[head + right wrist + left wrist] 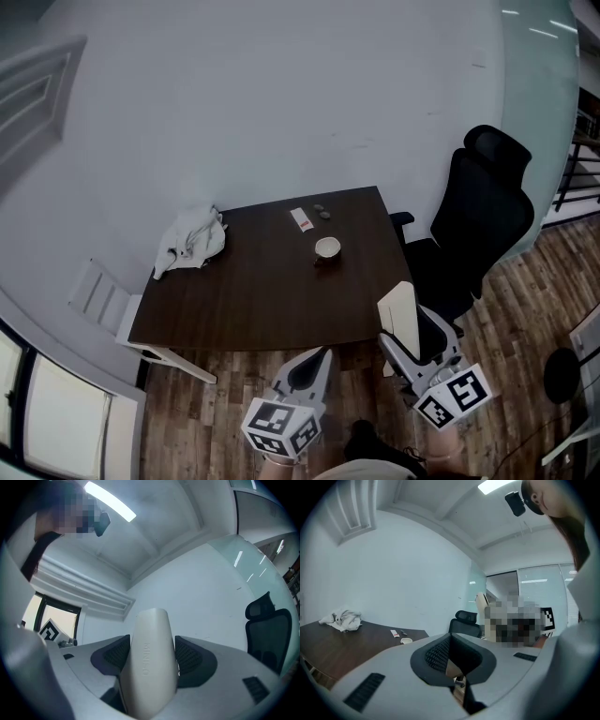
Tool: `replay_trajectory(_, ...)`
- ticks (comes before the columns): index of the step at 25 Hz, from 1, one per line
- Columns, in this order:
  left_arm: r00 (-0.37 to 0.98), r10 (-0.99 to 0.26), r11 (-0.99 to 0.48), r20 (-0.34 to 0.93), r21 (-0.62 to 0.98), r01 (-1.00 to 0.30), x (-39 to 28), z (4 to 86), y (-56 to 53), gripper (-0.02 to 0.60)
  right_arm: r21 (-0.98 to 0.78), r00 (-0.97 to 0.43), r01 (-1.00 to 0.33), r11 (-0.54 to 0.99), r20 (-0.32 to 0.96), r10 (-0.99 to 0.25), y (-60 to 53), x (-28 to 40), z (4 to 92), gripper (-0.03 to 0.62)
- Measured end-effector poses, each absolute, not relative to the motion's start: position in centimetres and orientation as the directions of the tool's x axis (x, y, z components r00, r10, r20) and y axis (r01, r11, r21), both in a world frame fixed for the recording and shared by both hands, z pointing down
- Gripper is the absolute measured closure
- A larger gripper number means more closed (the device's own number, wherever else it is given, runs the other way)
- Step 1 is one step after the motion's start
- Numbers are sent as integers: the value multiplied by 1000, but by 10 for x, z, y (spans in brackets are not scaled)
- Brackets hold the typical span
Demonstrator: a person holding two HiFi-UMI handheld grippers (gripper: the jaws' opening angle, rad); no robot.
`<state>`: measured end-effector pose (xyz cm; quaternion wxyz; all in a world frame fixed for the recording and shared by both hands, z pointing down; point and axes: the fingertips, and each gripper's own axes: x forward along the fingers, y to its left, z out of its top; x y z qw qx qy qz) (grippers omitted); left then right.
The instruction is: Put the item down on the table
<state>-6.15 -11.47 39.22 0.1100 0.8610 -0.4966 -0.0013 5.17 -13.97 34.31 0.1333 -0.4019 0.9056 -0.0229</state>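
Observation:
The item is a cream oblong case (398, 314) with embossed lettering, standing upright between the jaws of my right gripper (401, 342), which is shut on it. It hangs off the dark brown table's (262, 300) near right corner, above the floor. In the right gripper view the case (150, 663) fills the middle, with the gripper (151, 656) pressed to both its sides. My left gripper (312, 367) is held in front of the table's near edge, its jaws shut and holding nothing; in its own view the left gripper (452, 660) points toward the table (342, 644).
On the table lie a crumpled white cloth (192, 239) at the far left, a white cup (327, 247), a small white and red card (301, 219) and small dark bits (322, 211). A black office chair (478, 225) stands at the table's right.

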Motion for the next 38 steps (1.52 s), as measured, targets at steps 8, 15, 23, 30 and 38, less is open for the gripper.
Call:
replay_trajectory(8,451,-887,-431,101,170,-886,-63,388,-167,563,-146,-686,-679,720,-226,-692,-194,50,347,287)
replay_trajectory(15,446,-889,-427,102,163,-889,-50,385,-192,563,-127,-715,-652,747,-225,-662,-230,52,350,287)
replay_trajectory(23,432,-894,-414,119,155,-897,-61,389,-208,563,-65,-735,-654,754,-181,-654,-264,37,359,287)
replay_trajectory(30,441,-889,-423,121,153,-893,-78,395,-244,563,8,-744,-666,746,-86,-663,-295,8,389,287)
replay_trajectory(38,455,-883,-436,114,159,-886,-100,394,-293,563,51,-752,-658,751,8,-659,-339,-25,424,287)
